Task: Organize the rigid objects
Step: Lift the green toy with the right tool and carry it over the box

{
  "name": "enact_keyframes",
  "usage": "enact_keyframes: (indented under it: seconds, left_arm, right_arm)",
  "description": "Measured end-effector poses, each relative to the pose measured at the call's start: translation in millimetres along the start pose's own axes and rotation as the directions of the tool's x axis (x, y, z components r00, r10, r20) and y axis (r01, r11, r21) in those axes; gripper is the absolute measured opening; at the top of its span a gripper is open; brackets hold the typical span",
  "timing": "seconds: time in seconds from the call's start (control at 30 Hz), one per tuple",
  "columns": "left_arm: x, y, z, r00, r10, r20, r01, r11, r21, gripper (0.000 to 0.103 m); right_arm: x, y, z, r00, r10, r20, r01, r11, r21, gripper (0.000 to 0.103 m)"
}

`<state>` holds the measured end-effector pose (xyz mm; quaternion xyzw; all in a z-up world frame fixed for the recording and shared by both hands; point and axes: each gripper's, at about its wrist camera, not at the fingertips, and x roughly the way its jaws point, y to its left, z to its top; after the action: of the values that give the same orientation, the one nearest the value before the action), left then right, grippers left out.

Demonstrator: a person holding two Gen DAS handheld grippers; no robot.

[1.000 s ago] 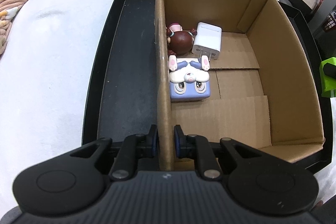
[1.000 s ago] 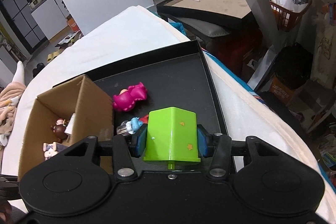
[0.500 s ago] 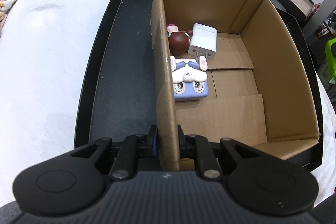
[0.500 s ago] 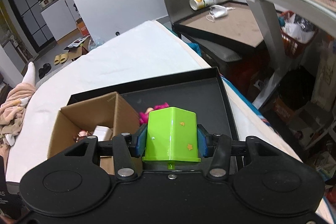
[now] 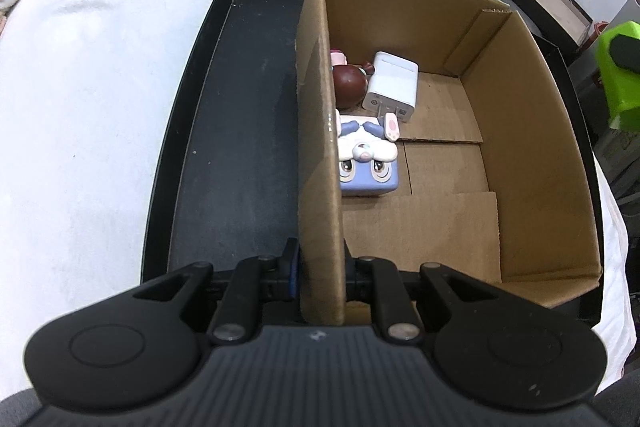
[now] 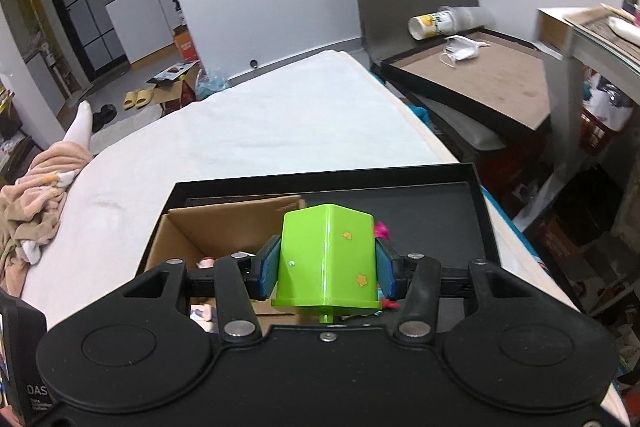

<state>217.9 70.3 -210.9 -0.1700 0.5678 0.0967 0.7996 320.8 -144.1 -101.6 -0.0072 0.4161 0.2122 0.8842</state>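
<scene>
— What's the left hand-held gripper (image 5: 320, 273) doing?

— It's pinched narrow on the near end of the left wall of the cardboard box (image 5: 520, 131), one finger outside, one inside. The box sits in the black tray (image 5: 224, 131), on the white cloth (image 5: 80, 107).

— And what's inside the box?

— Three things against that left wall: a lilac block with a bunny face (image 5: 366, 163) nearest, then a white plug charger (image 5: 392, 87) touching its far edge, and a brown-headed doll (image 5: 348, 81) just beside the charger.

— The right one?

— The right hand-held gripper (image 6: 326, 269) is clamped on a green cup (image 6: 328, 259), upside down, with little yellow stars on its side. It's held up over the tray, around the box's right wall. From the left camera you catch the cup at the far right edge, outside the box.

— Anything else in the tray?

— A bit of pink toy (image 6: 382, 229) peeking out behind the cup; mostly hidden.
</scene>
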Motion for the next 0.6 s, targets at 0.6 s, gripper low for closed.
enact_keyframes:
  seconds: [0.6]
  left_arm:
    - [0.4,7.9,1.8,0.999,-0.037,0.000,0.037,0.999,0.009,0.018]
  right_arm:
    - [34.8,55.0,8.8,0.998,-0.001,-0.057,-0.004,0.995,-0.098,0.047]
